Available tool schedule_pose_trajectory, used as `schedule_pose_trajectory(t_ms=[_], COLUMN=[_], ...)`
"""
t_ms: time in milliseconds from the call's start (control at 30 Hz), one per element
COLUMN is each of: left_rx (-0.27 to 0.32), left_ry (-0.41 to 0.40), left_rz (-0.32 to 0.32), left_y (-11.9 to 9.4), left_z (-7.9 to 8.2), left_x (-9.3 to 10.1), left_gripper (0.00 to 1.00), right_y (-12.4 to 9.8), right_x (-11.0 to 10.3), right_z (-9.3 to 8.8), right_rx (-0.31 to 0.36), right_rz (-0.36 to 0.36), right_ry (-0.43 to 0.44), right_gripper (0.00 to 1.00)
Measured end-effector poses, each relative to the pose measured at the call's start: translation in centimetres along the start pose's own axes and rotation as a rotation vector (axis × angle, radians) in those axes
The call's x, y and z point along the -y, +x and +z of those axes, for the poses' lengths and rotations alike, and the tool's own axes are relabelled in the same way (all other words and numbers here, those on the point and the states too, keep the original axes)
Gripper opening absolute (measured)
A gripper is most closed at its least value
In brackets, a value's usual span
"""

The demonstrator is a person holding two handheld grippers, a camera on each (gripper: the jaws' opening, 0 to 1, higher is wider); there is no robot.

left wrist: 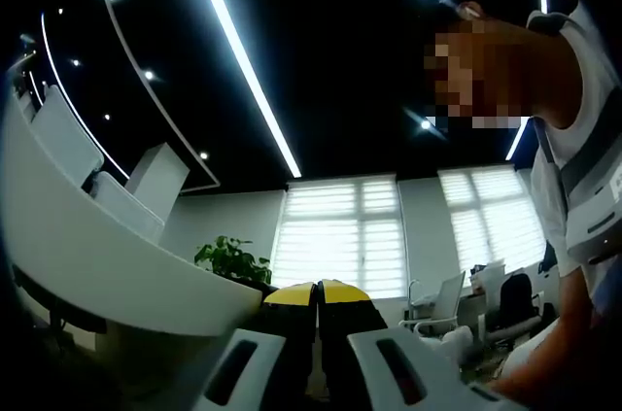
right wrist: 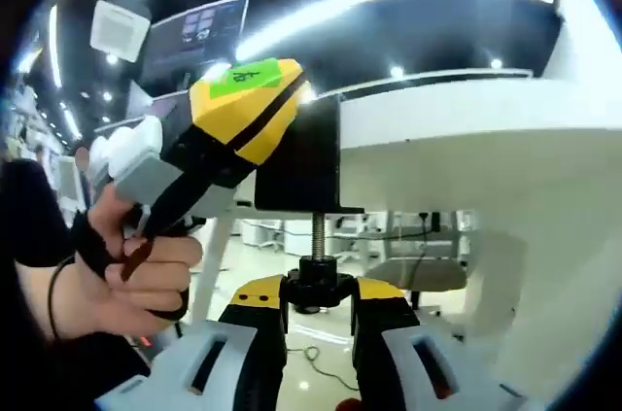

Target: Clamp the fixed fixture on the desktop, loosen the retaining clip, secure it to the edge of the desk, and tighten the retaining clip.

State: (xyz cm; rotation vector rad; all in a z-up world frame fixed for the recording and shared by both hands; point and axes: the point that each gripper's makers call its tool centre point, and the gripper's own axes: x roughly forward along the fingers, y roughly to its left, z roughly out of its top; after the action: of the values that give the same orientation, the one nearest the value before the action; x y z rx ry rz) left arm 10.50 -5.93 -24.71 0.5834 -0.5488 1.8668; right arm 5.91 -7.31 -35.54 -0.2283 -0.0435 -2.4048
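Observation:
A black clamp fixture (right wrist: pixel 296 154) sits on the edge of the white desk (right wrist: pixel 466 139). Its threaded screw (right wrist: pixel 318 234) hangs down to a black knob (right wrist: pixel 318 285). My right gripper (right wrist: pixel 318 296) is under the desk, its yellow-tipped jaws shut on that knob from both sides. A hand (right wrist: pixel 126 275) holds my left gripper (right wrist: pixel 243 110), which comes in from the left with its yellow jaws pressed on the fixture's near side. In the left gripper view, the left gripper (left wrist: pixel 317 290) points up at the ceiling, its tips together with a thin dark strip between them.
The white desk (left wrist: pixel 87 246) curves along the left of the left gripper view, beside a potted plant (left wrist: pixel 233 260). A person (left wrist: pixel 583 188) in a white top leans in at the right. Desk legs (right wrist: pixel 219 256), chairs and office floor lie below the desk.

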Motion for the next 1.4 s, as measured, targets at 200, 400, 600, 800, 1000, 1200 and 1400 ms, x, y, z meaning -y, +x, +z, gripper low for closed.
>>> schedule_pose_trajectory(t_ms=[200, 400, 600, 800, 1000, 1200, 1400], left_rx=[0.001, -0.002, -0.002, -0.004, -0.007, -0.005, -0.005], left_ry=[0.002, -0.001, -0.001, -0.001, 0.000, -0.008, -0.007], left_rz=[-0.002, -0.005, -0.005, -0.005, -0.004, -0.006, -0.006], left_y=[0.0, 0.1, 0.1, 0.0, 0.0, 0.0, 0.0], left_z=[0.0, -0.1, -0.1, -0.2, -0.2, -0.2, -0.2], left_x=[0.0, 0.0, 0.0, 0.0, 0.0, 0.0, 0.0], left_gripper=[0.02, 0.02, 0.02, 0.02, 0.02, 0.02, 0.02], right_y=[0.3, 0.0, -1.1, -4.2, -4.0, -2.5, -1.2], right_x=[0.1, 0.2, 1.1, 2.0, -0.1, 0.1, 1.1], right_z=[-0.1, -0.2, 0.9, -1.4, -1.1, -0.1, 0.5], right_rx=[-0.022, -0.013, -0.014, -0.193, -0.157, -0.103, -0.071], right_rz=[0.099, 0.064, -0.101, -0.416, -0.408, -0.432, -0.448], right_ry=[0.036, 0.052, 0.053, 0.030, 0.003, 0.017, 0.008], right_gripper=[0.25, 0.25, 0.36, 0.40, 0.40, 0.41, 0.38])
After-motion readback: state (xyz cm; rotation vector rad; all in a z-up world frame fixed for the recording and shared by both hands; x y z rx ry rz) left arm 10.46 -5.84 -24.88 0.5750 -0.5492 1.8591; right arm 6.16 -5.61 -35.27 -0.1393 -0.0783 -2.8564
